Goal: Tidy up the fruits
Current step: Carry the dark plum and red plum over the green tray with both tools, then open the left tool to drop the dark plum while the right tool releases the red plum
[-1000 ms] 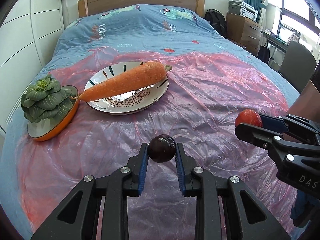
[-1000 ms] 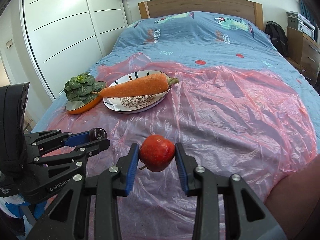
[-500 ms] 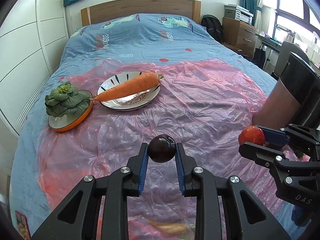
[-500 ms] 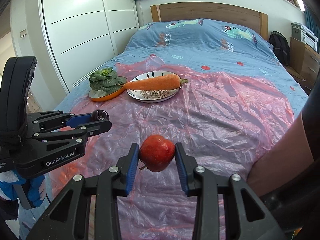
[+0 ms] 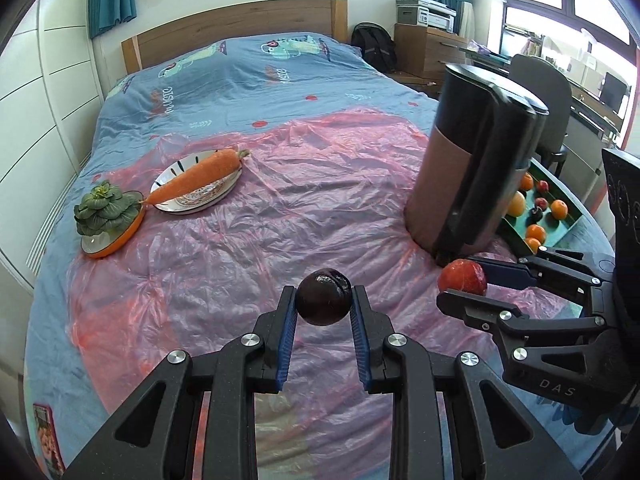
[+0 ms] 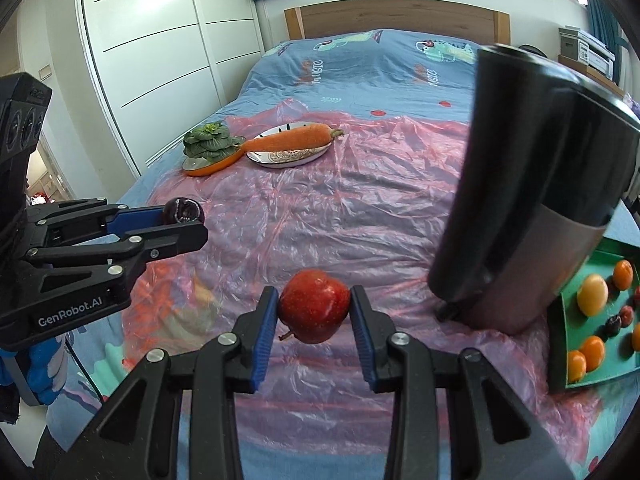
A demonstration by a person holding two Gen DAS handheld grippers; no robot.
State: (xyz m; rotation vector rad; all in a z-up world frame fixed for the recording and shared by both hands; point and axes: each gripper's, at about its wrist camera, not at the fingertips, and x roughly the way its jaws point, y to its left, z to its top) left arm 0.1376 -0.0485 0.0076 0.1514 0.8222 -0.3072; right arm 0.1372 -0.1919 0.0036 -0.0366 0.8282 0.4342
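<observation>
"GenRobot.AI" marks the left gripper (image 6: 182, 216); "DAS", perhaps cut off, marks the right gripper (image 5: 460, 280).

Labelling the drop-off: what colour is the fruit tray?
Green tray, beside the dark cylinder. Clearest in the right wrist view.

Carrot (image 5: 200, 178) is lying across plate (image 5: 176, 210), bowl (image 5: 116, 240) of greens (image 5: 105, 209) sitting just left. Jug (image 5: 476, 160) is standing far right, tray (image 6: 588, 320) of fruit sitting behind it. Everything's resting on the bed (image 5: 248, 80).
</observation>
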